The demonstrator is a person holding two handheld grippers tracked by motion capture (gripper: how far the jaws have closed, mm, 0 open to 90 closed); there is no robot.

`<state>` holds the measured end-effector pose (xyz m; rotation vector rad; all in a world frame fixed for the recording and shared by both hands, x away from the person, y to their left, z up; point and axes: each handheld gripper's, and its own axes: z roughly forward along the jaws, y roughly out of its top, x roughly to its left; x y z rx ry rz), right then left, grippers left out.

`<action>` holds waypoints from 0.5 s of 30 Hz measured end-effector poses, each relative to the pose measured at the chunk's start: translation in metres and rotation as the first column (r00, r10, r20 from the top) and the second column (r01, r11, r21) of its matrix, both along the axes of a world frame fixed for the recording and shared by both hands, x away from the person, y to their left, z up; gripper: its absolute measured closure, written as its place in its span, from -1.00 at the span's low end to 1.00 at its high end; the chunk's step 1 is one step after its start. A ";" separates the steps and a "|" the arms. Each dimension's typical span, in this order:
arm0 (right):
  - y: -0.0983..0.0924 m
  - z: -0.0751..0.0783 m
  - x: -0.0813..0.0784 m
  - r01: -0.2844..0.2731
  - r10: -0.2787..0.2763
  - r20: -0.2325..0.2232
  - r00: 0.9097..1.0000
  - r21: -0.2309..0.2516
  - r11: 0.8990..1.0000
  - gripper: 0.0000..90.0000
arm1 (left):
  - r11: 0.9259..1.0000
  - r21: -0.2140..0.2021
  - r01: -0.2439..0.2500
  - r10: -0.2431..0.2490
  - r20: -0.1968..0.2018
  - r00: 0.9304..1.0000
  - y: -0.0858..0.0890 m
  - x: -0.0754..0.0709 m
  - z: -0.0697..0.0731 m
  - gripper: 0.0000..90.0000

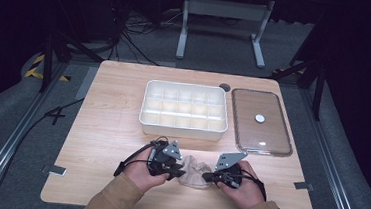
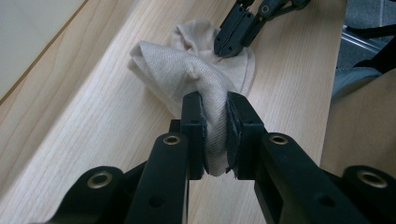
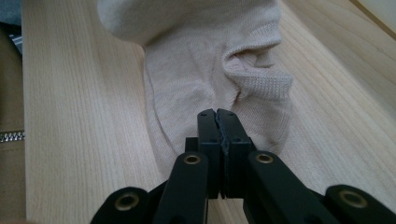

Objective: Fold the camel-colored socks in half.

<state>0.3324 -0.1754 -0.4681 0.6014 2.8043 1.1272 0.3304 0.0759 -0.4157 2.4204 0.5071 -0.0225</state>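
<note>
sock (image 1: 196,171) before tray (image 1: 182,130), lid (image 1: 261,121) right

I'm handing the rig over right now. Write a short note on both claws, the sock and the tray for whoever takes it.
Left claw: shut on a bunched fold of the sock.
Right claw: shut, tips on the sock's other end; whether it pinches fabric is unclear.
Sock: crumpled at the table's near edge, between the hands.
Tray: empty, its lid beside it.
Done: sock gripped.
Left: probably fold it and put it in the tray.
</note>
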 end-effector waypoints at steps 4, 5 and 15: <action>-0.001 -0.001 -0.001 -0.001 0.001 0.012 1.000 0.009 1.000 0.99 | 1.000 -0.003 0.015 -0.015 -0.009 1.000 -0.008 0.003 -0.001 0.75; -0.001 -0.001 -0.002 -0.001 0.001 0.015 1.000 0.010 1.000 0.99 | 1.000 -0.003 0.019 -0.019 -0.008 1.000 -0.010 0.004 -0.001 0.75; -0.011 0.008 -0.007 0.014 -0.015 0.046 0.999 0.025 1.000 0.87 | 0.999 0.008 0.042 -0.042 -0.015 0.999 -0.021 0.009 -0.005 0.73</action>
